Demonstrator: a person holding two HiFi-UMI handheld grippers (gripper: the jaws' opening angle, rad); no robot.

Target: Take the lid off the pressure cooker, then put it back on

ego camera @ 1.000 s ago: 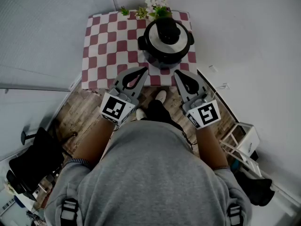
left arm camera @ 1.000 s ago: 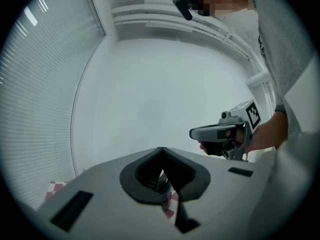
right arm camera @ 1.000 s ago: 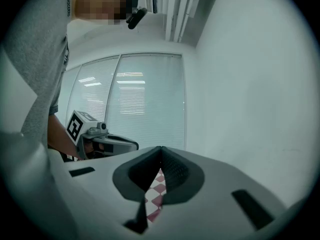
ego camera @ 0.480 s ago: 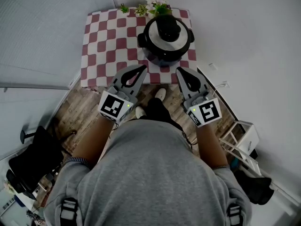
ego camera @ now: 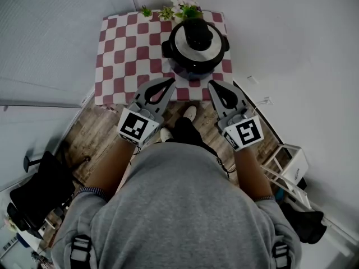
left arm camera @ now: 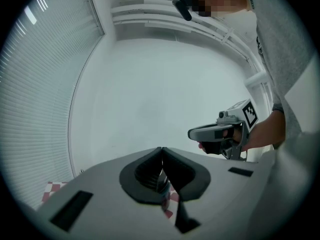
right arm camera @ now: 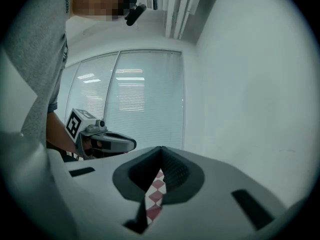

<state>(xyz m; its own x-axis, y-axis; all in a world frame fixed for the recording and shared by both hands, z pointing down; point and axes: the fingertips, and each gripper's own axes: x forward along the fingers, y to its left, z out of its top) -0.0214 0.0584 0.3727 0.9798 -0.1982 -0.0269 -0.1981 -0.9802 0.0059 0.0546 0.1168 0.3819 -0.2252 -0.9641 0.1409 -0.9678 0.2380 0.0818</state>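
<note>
Red-and-white checks all over the tablecloth (ego camera: 126,43). Glossy black on the pressure cooker (ego camera: 188,69), with a pale silvery ring and a black knob on its lid (ego camera: 196,41). Light grey shells and black pads on the left gripper (ego camera: 171,81) and right gripper (ego camera: 211,84), each with a black-and-white square marker. White flowers (ego camera: 182,4), green leaves. Brown wood grain on the floor (ego camera: 98,133). Plain grey on the sweatshirt (ego camera: 179,206).
</note>
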